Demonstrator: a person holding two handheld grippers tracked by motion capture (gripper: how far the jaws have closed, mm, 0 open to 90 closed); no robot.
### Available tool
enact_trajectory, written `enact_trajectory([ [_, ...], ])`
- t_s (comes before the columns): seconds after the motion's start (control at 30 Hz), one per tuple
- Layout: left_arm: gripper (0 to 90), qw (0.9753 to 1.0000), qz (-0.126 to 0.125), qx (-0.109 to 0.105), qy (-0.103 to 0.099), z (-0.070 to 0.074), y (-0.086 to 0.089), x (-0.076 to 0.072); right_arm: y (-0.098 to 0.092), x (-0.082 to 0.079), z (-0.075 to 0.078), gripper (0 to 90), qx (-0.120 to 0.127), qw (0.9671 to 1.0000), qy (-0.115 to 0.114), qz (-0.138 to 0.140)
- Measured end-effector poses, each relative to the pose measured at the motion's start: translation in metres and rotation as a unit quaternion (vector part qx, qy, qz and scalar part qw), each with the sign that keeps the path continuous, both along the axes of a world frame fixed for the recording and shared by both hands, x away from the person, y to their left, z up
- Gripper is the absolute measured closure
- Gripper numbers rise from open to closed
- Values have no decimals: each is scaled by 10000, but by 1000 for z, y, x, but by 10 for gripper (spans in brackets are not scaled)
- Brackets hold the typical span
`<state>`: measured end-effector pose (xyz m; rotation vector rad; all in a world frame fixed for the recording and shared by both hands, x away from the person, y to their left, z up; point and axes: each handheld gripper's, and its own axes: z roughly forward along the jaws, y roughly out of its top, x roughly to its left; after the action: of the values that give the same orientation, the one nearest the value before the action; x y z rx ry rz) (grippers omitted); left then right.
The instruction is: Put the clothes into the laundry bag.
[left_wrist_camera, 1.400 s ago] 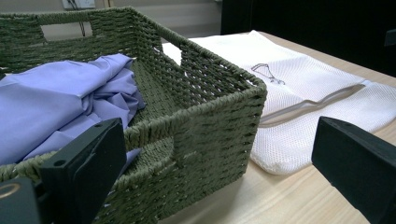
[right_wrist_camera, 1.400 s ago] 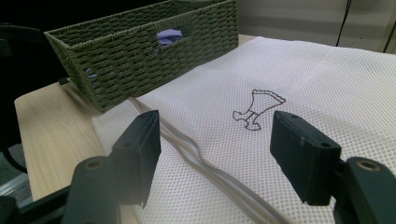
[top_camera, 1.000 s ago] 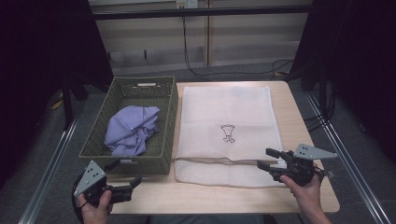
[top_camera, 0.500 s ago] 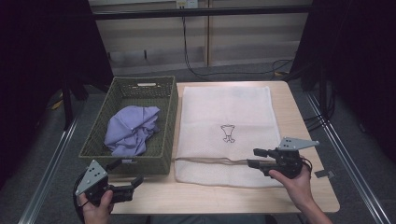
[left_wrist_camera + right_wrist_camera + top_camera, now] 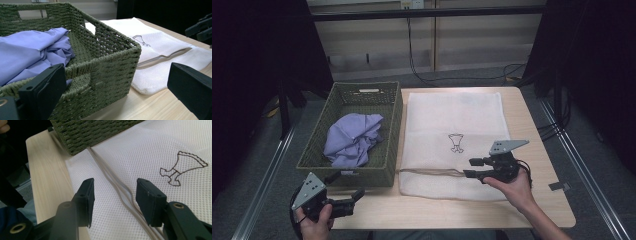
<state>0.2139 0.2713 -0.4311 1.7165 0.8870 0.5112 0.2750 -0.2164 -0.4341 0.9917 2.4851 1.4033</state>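
Your right gripper [image 5: 473,168] hovers over the zipper of the white mesh laundry bag [image 5: 452,120], jaws spread.

In the right gripper view the two jaws stand well apart, one on each side of the grey zipper line [image 5: 117,187], gripping nothing. The bag lies flat on the wooden table [image 5: 537,150], its left edge touching the green woven basket [image 5: 387,172] that holds a lavender garment [image 5: 352,140]. Your left gripper [image 5: 354,197] sits wide open and empty at the table's near-left corner, just before the basket.
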Motion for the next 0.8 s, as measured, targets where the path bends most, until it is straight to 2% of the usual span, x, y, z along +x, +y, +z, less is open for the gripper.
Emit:
enact_trajectory([
  [0.2, 23, 10000, 36, 80, -21, 0, -1, 0, 12, 18, -1, 549, -62, 10000, 23, 13],
  [0.23, 23, 10000, -21, 67, -34, 0, -1, 0, 14, 21, -2, 570, -81, 9999, 36, 51],
  [0.3, 23, 9999, 15, 151, -52, 1, -3, 0, 18, 26, -3, 590, -153, 9998, 50, 138],
  [0.4, 23, 9999, -114, 95, -40, 1, -4, 0, 24, 31, -6, 643, -154, 9996, 100, 228],
  [0.47, 23, 9999, -106, 118, -25, 0, -5, 0, 28, 35, -7, 657, -208, 9993, 142, 280],
  [0.6, 23, 9999, -81, 80, -50, 0, -3, 0, 37, 41, -4, 643, -375, 9985, 173, 369],
  [0.67, 23, 9999, -67, 79, -44, 1, -3, -1, 40, 45, -4, 619, -424, 9985, 158, 305],
  [0.8, 23, 9998, -33, 152, -76, 1, -2, -2, 40, 50, -15, 620, -430, 9986, 190, 223],
])
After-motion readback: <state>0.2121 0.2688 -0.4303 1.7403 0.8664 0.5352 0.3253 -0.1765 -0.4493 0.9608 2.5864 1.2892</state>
